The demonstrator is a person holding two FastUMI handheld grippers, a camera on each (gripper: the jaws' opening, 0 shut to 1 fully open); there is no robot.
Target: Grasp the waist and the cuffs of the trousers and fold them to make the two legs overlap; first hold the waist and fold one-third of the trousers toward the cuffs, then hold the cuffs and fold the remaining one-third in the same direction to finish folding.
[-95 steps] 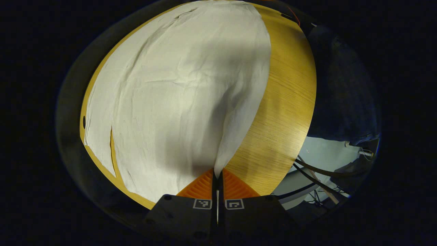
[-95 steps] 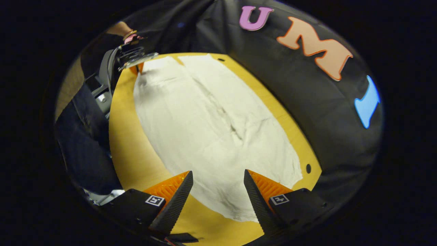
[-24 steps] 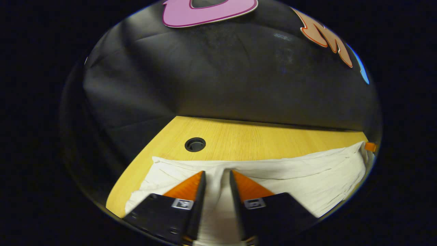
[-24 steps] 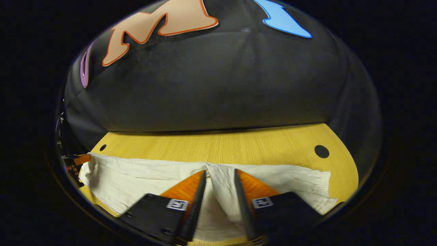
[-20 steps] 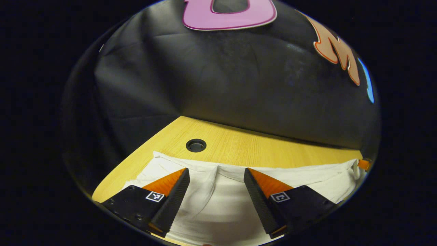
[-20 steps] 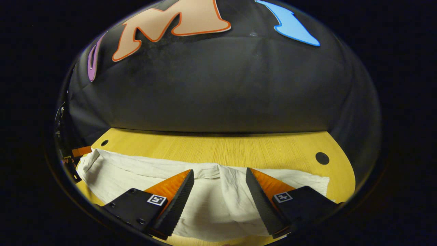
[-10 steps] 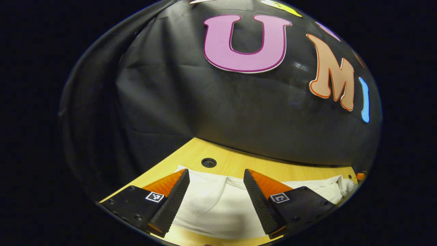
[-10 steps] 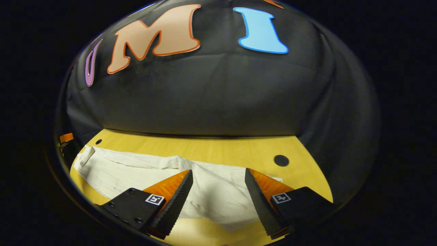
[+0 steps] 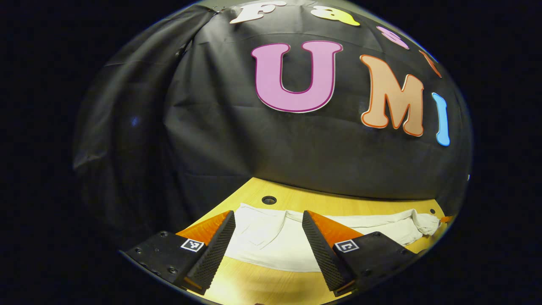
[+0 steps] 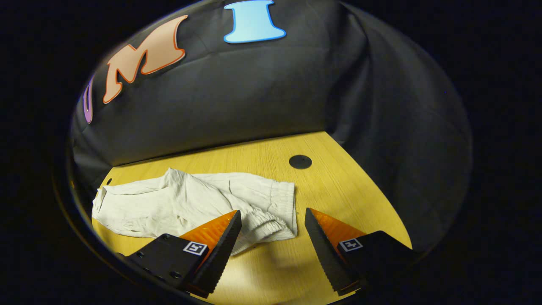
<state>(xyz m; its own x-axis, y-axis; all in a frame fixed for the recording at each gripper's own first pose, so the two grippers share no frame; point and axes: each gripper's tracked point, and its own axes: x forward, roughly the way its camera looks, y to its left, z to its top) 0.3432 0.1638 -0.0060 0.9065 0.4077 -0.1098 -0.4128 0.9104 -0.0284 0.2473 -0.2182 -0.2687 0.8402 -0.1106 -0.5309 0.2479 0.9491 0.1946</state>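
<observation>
The white trousers (image 10: 190,203) lie on the wooden table (image 10: 338,190), folded lengthwise into one long strip with one leg over the other. The gathered elastic waist (image 10: 283,202) is at the strip's right end, just beyond my right gripper (image 10: 272,212), which is open and holds nothing. In the left gripper view the other end of the trousers (image 9: 271,243) lies flat beyond my left gripper (image 9: 267,214), also open and holding nothing. Both grippers hover on the near side of the cloth, clear of it.
Bare wood lies in front of the trousers (image 9: 262,288) and to the right of the waist. A round cable hole (image 10: 300,161) sits behind the waist and another hole (image 9: 269,199) behind the far end. The black cloth wall closes the back and both sides.
Both grippers were pinching the trousers' far edge 1.2 s ago; they opened, dropped the cloth and drew back. The right gripper view has swung toward the waist end.
</observation>
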